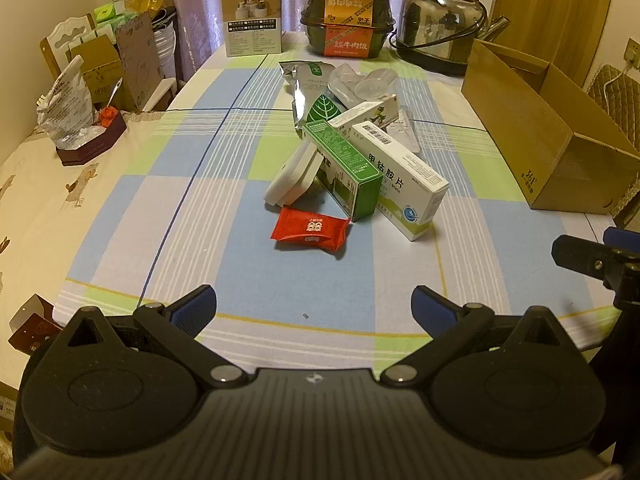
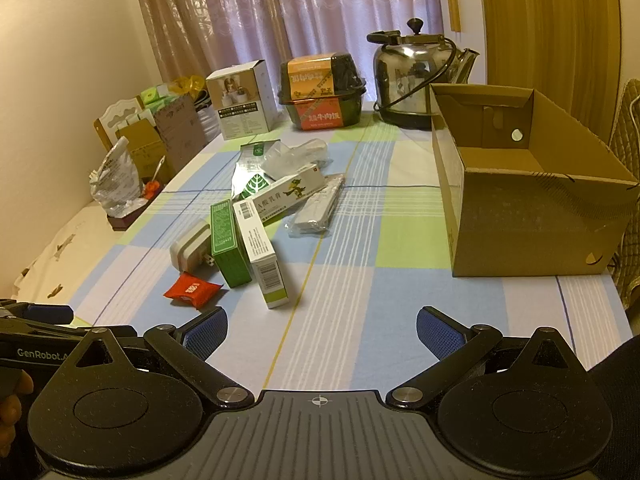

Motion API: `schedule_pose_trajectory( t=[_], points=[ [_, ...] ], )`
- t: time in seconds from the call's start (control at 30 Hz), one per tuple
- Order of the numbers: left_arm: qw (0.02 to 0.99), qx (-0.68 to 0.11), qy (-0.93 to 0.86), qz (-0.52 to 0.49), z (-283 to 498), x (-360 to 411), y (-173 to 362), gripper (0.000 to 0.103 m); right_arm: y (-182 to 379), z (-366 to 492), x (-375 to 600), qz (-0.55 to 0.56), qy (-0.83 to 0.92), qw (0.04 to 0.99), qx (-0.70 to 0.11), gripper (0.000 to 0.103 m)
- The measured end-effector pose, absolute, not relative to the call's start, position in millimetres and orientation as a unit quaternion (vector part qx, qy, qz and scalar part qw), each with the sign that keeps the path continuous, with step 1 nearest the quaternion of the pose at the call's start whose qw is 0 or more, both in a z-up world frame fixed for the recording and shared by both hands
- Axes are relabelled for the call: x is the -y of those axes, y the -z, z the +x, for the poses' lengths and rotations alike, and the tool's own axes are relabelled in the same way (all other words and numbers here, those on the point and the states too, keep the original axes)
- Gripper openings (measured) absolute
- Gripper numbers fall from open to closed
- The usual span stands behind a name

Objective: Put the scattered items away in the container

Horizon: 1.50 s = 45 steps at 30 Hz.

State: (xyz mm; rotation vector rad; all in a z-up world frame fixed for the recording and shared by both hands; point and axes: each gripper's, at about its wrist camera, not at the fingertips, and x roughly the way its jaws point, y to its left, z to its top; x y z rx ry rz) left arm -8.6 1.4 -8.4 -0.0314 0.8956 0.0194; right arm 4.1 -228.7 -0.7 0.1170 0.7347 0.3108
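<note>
A pile lies mid-table: a red sachet [image 1: 310, 230] [image 2: 193, 290], a white charger plug [image 1: 291, 176] [image 2: 191, 251], a green box [image 1: 345, 168] [image 2: 229, 248], a white pill box [image 1: 402, 178] [image 2: 262, 254], an ointment box [image 2: 290, 197], a silver pouch [image 1: 306, 92] [image 2: 250, 174], clear plastic cups [image 1: 360, 84] and a wrapped blister pack [image 2: 318, 210]. An open cardboard box [image 1: 548, 132] [image 2: 528, 196] stands at the right. My left gripper [image 1: 314, 306] is open, just short of the red sachet. My right gripper [image 2: 322, 330] is open over bare cloth.
At the table's far end stand a white product box [image 1: 252, 16], a black food container [image 1: 347, 20] and a steel kettle [image 1: 444, 24]. A crumpled bag in a maroon tray [image 1: 76, 120] sits left. A hand [image 2: 14, 404] holds the left gripper. A chair [image 2: 628, 152] is behind the cardboard box.
</note>
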Motion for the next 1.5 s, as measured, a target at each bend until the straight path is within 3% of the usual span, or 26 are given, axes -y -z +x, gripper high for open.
schedule_pose_trajectory(
  t=[1.3,1.5],
  points=[
    [0.908,-0.418,-0.006,-0.032,-1.0,-13.4,-0.4,0.102,-3.7,15.1,224.1,0.061,-0.16,0.913,-0.37,0.103],
    [0.91,-0.414,0.005,0.005,16.4,-30.8,-4.9,0.102,-17.5,38.4,199.0,0.001,-0.199,0.914,-0.353,0.103]
  ],
)
